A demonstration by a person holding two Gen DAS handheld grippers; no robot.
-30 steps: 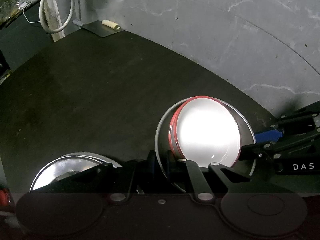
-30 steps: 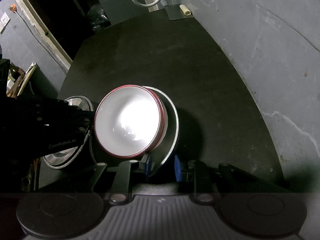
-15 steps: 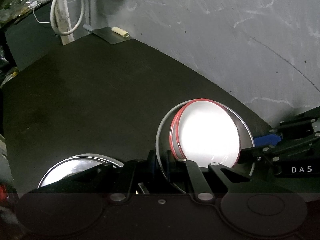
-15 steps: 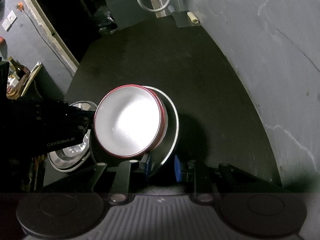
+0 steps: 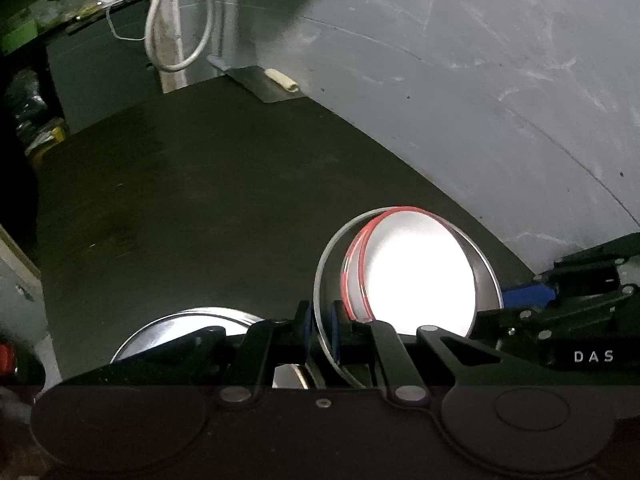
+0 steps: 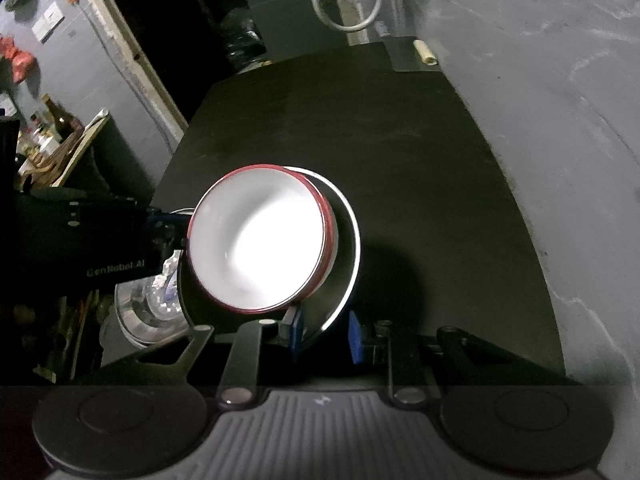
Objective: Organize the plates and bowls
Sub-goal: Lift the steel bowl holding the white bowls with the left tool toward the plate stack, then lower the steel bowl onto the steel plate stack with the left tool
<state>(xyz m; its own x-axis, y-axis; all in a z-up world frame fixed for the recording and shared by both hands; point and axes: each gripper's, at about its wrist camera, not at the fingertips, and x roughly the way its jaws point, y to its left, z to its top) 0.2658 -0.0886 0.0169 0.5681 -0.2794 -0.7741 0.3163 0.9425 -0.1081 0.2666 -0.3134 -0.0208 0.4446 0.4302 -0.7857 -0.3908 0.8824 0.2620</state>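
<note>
A white bowl with a red rim (image 5: 412,276) sits on a steel plate (image 5: 326,264), and both are held up above the dark table. My left gripper (image 5: 320,330) is shut on the plate's near rim. In the right wrist view the same bowl (image 6: 260,240) rests on the plate (image 6: 352,236). My right gripper (image 6: 326,334) has its blue pads on either side of the plate's rim with a gap on the right side. The other gripper's black body shows at the edge of each view.
A stack of shiny steel dishes (image 5: 192,330) lies on the dark table (image 5: 200,184) below the left gripper; it also shows in the right wrist view (image 6: 148,308). A grey wall (image 5: 480,80) bounds the table's right side. A small metal sheet with a pale roll (image 5: 272,84) lies at the far corner.
Both grippers have lifted the plate with the bowl higher above the table. The right gripper's pads have spread apart around the rim.
</note>
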